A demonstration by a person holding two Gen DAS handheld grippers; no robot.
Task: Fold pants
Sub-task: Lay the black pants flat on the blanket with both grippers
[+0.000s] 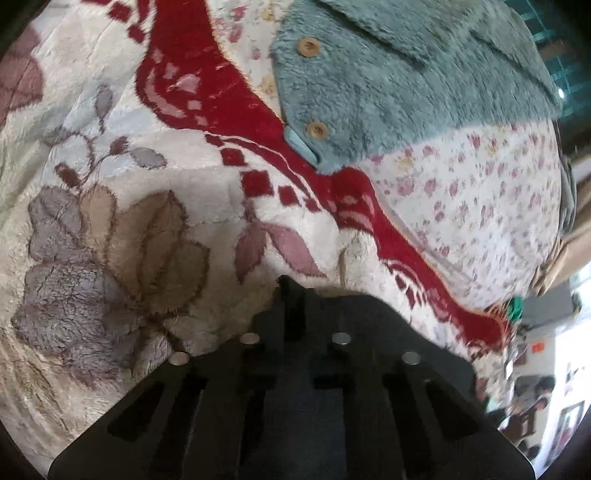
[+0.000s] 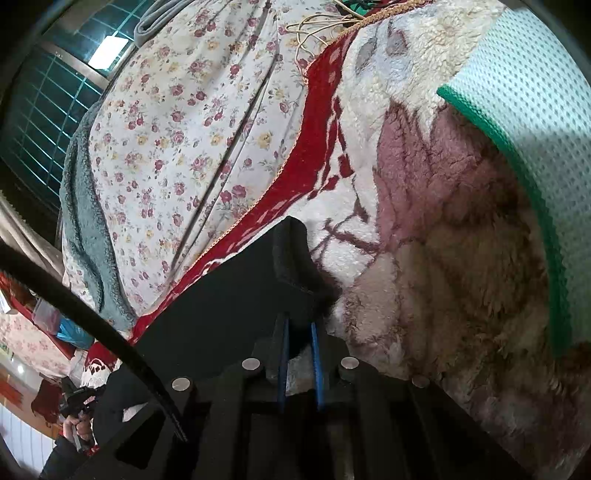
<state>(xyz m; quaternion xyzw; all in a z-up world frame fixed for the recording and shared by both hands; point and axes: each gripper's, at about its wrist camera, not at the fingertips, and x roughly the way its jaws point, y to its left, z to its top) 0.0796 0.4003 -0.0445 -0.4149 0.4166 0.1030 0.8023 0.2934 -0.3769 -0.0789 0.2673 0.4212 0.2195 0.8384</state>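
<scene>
The pants (image 2: 221,306) are black cloth, seen in the right wrist view as a dark sheet hanging from my right gripper (image 2: 299,325), whose fingers are shut on a folded edge of it just above a fleece blanket (image 2: 443,258). In the left wrist view my left gripper (image 1: 293,295) is shut, and black cloth (image 1: 332,310) spreads over its fingers; the cloth looks pinched between the fingers above the same blanket (image 1: 110,221). The rest of the pants is hidden below both cameras.
A teal fleece jacket with wooden buttons (image 1: 406,81) lies on a floral sheet (image 1: 480,192) beyond the blanket's red border (image 1: 229,103). A white mesh cloth with green edging (image 2: 535,129) lies at right. Wire hangers (image 2: 317,29) lie at the far end.
</scene>
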